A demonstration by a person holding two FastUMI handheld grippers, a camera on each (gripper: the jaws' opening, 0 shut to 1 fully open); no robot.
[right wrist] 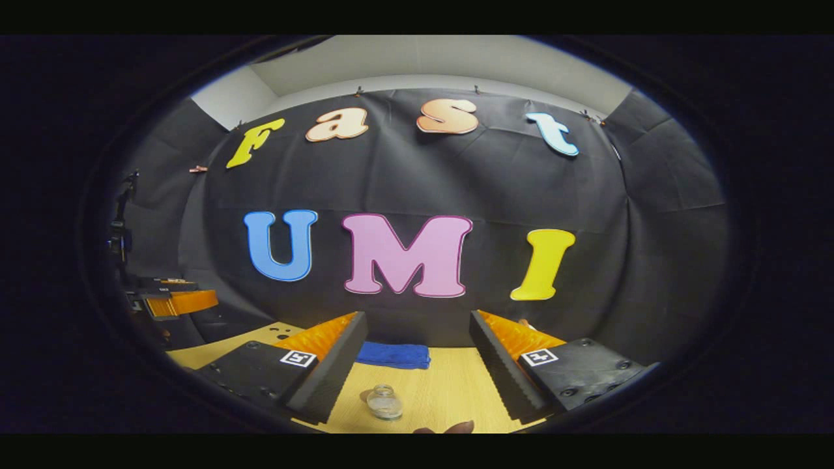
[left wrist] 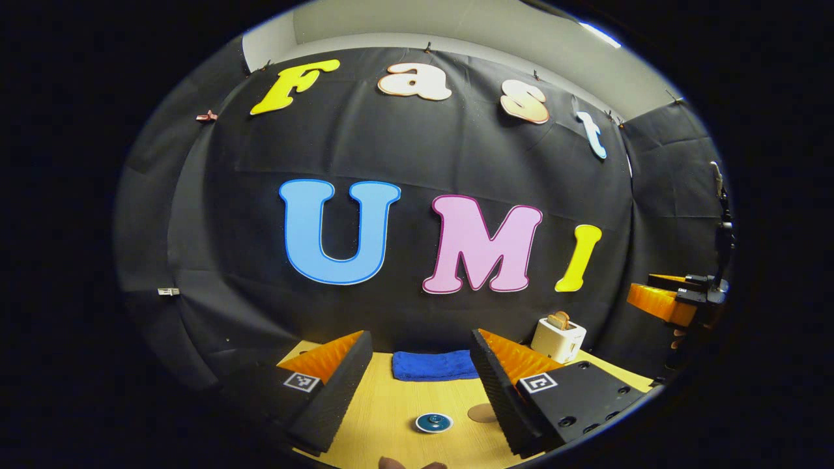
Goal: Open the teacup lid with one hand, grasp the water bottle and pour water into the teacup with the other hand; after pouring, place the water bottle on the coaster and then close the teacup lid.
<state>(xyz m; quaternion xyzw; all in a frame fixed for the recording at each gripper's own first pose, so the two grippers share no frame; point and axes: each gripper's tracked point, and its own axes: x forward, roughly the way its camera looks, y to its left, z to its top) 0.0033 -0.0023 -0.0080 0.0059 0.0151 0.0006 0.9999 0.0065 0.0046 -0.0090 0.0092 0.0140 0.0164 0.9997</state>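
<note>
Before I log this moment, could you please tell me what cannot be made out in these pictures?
- Coaster, left gripper view: partly hidden behind a finger of the hand-held gripper.
- Teacup, left gripper view: its body is hidden under the lid.
- Water bottle, right gripper view: too small to judge water level.

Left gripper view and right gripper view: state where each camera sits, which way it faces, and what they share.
Left gripper view: rides the left gripper, facing the booth wall over the wooden table; open fingers frame the teacup lid and coaster; toaster beyond; the right gripper far right.
Right gripper view: rides the right gripper, facing the same wall; open fingers frame the water bottle; the left gripper far left.
Shared: blue towel, table.
</note>
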